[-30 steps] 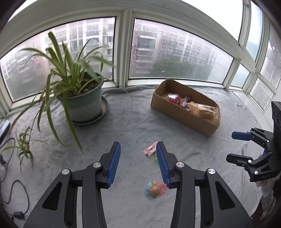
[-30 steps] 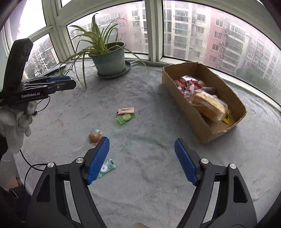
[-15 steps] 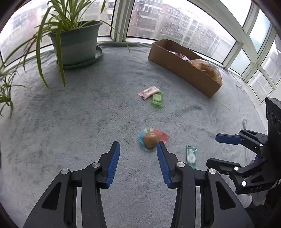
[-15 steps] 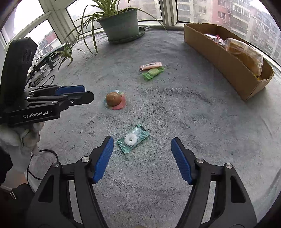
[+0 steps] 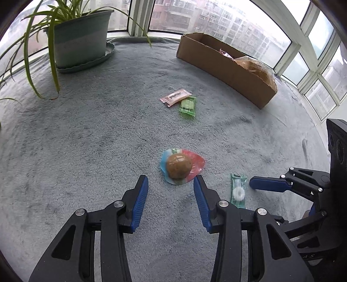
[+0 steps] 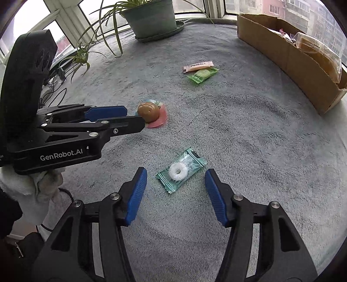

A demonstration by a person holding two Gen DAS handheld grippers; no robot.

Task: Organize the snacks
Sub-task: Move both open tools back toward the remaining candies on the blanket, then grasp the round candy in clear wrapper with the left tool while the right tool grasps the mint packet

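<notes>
Holding bagged bread & snack packs, cardboard box; both grippers spread, empty.

black grippers, blue finger pads, silver screws, white "genrobot.ai" lettering, white glove.

Both wrist cameras look forward and down along their own tongs, low over the grey worktop. Both views share the cardboard box at 1 o'clock and the potted plant.
</notes>
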